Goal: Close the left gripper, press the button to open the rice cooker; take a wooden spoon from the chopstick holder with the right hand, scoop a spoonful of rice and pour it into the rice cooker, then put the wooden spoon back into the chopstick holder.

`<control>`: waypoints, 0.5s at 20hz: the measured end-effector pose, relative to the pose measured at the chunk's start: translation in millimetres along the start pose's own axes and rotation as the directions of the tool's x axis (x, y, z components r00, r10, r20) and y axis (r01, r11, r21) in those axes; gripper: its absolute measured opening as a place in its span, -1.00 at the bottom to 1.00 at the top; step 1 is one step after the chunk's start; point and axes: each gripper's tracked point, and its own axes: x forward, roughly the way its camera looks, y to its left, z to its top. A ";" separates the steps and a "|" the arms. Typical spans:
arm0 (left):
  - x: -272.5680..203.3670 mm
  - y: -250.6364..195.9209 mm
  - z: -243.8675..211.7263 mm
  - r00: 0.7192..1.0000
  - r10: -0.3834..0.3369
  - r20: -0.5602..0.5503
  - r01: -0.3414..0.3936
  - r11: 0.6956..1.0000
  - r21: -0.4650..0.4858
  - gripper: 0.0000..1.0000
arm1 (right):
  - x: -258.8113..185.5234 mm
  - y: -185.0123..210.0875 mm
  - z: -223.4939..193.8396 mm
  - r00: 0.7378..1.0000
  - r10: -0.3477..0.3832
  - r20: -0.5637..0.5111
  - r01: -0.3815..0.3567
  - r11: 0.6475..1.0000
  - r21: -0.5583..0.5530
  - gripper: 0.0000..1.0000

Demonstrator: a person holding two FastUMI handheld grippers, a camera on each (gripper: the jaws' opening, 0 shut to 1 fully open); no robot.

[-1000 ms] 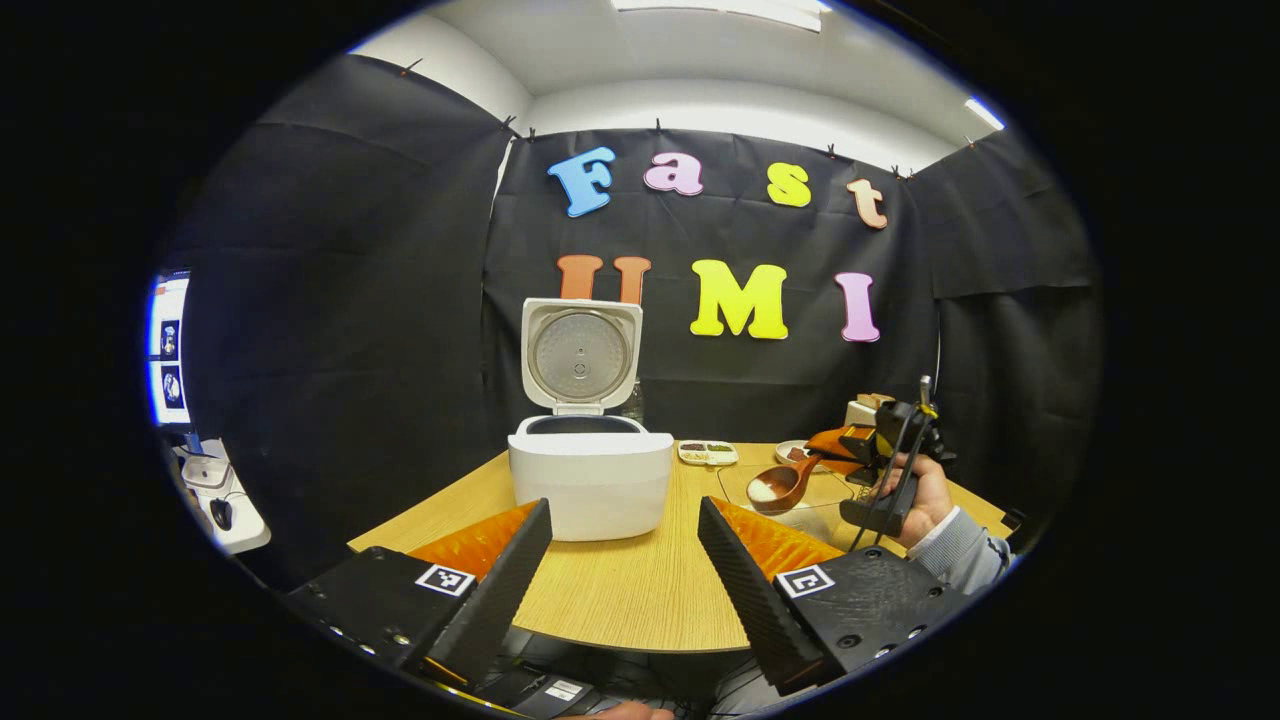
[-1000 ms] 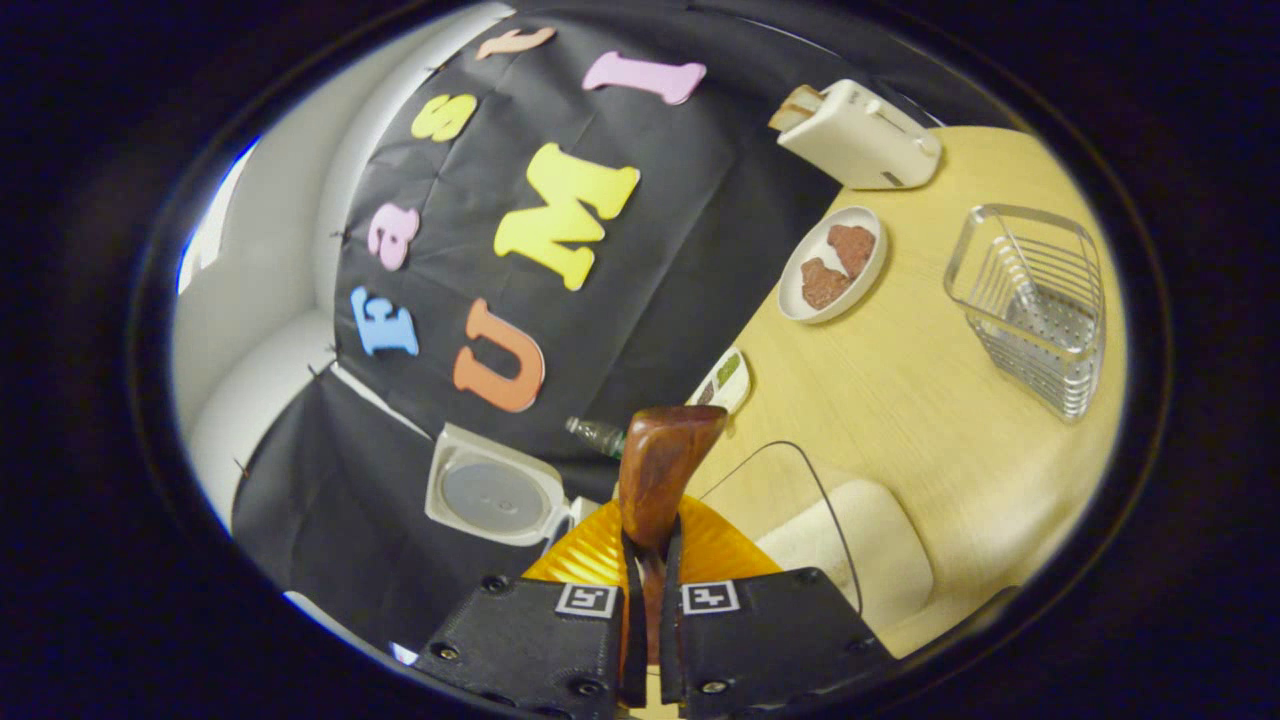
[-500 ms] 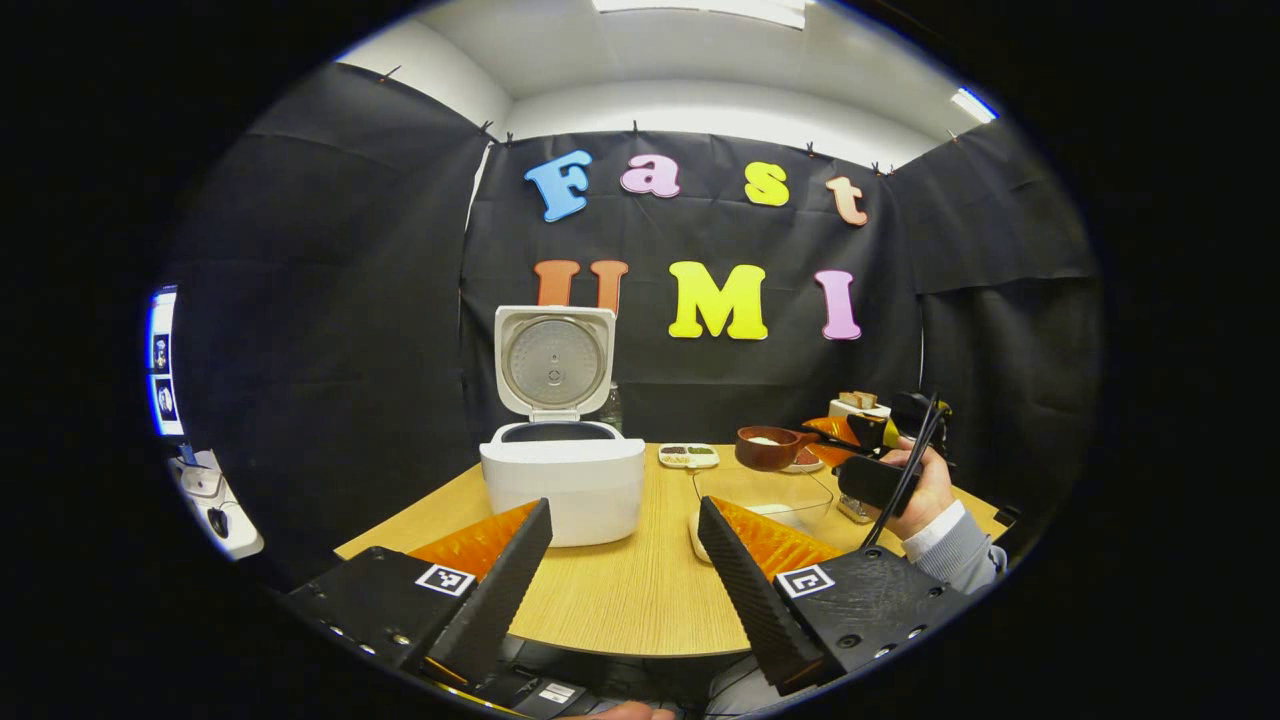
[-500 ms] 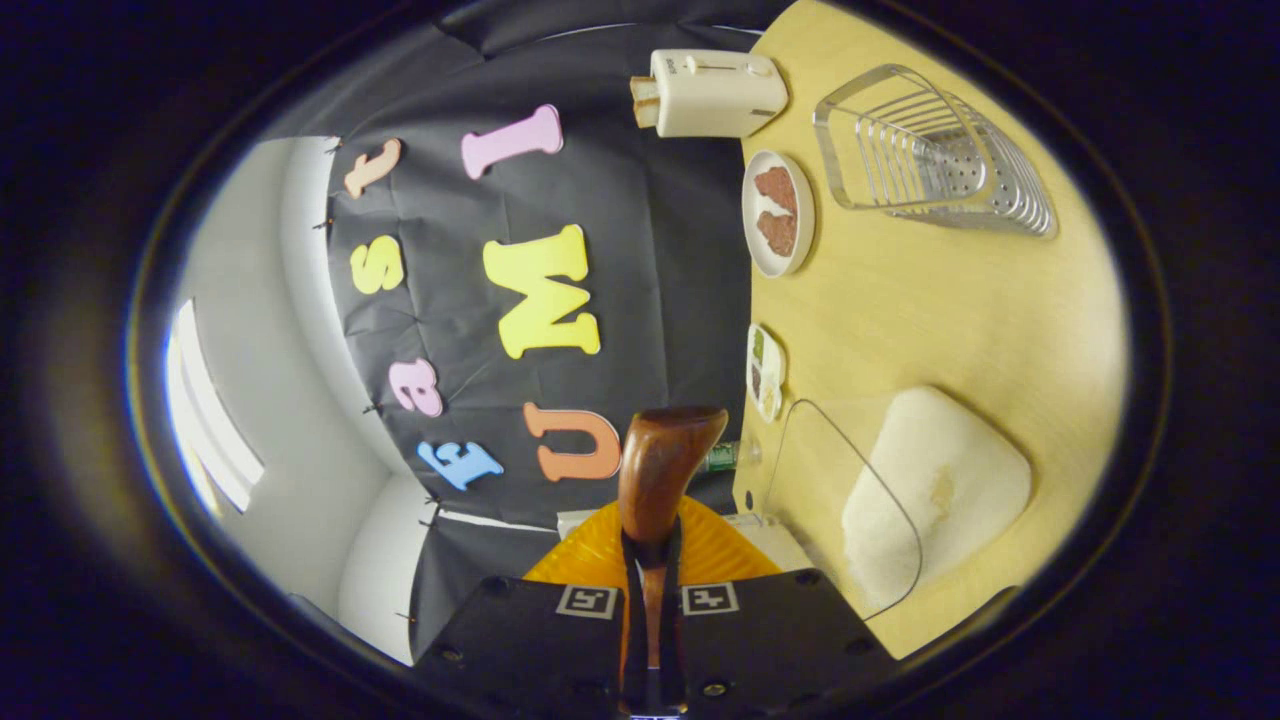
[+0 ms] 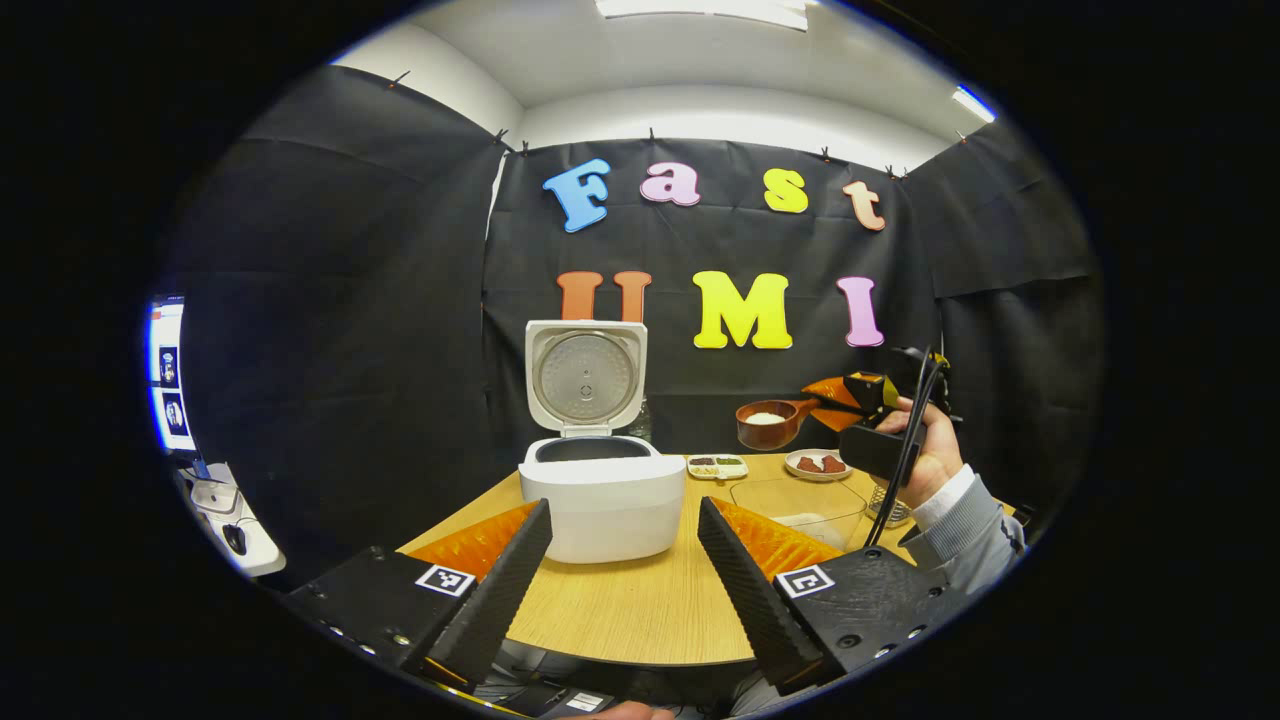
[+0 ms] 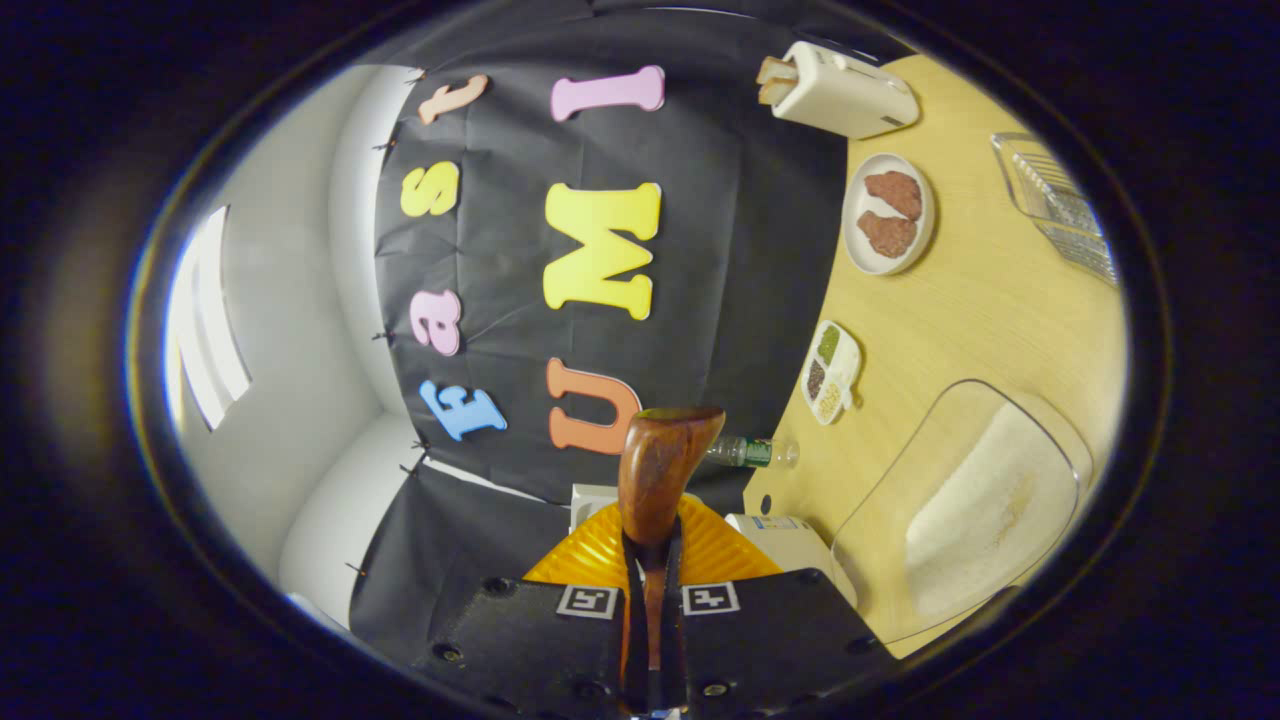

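Observation:
The white rice cooker [image 5: 603, 497] stands on the wooden table [image 5: 640, 600] with its lid [image 5: 586, 375] raised. My left gripper [image 5: 622, 570] is open, near the table's front edge, short of the cooker. To the right a hand holds my right gripper [image 5: 838, 404] in the air, shut on the handle of the wooden spoon [image 5: 766, 424], whose bowl carries white rice. In the right gripper view the spoon [image 6: 662, 470] sticks out from between my right gripper's [image 6: 651, 610] jaws. The clear container of rice [image 6: 985, 500] lies on the table below it. The wire chopstick holder [image 6: 1060, 205] stands farther right.
A white toaster [image 6: 840, 90] with bread, a plate of brown pieces [image 6: 889, 213] and a small divided dish [image 6: 829, 371] sit at the table's back. A plastic bottle [image 6: 748, 452] lies behind the cooker. A side desk [image 5: 225, 510] stands at far left.
The right gripper has lifted the rice-filled spoon out of the clear container and higher above the table, turning level. The left gripper has shifted slightly and stayed open.

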 end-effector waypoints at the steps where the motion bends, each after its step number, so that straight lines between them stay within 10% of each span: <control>1: 2.3 6.2 -0.8 1.000 0.010 -0.007 -0.010 1.000 -0.005 0.88 | 14.1 9.5 -7.4 1.000 -0.002 -0.011 0.001 0.999 -0.041 -0.81; 7: 7.2 36.2 -1.0 0.998 0.068 -0.019 -0.068 0.998 -0.001 0.88 | 105.7 50.7 -56.7 0.997 -0.035 -0.073 0.010 0.947 -0.322 -0.79; 10: 5.6 46.7 1.6 0.996 0.087 -0.011 -0.087 0.996 -0.007 0.88 | 152.0 53.6 -93.0 0.991 -0.086 -0.099 0.024 0.858 -0.513 -0.80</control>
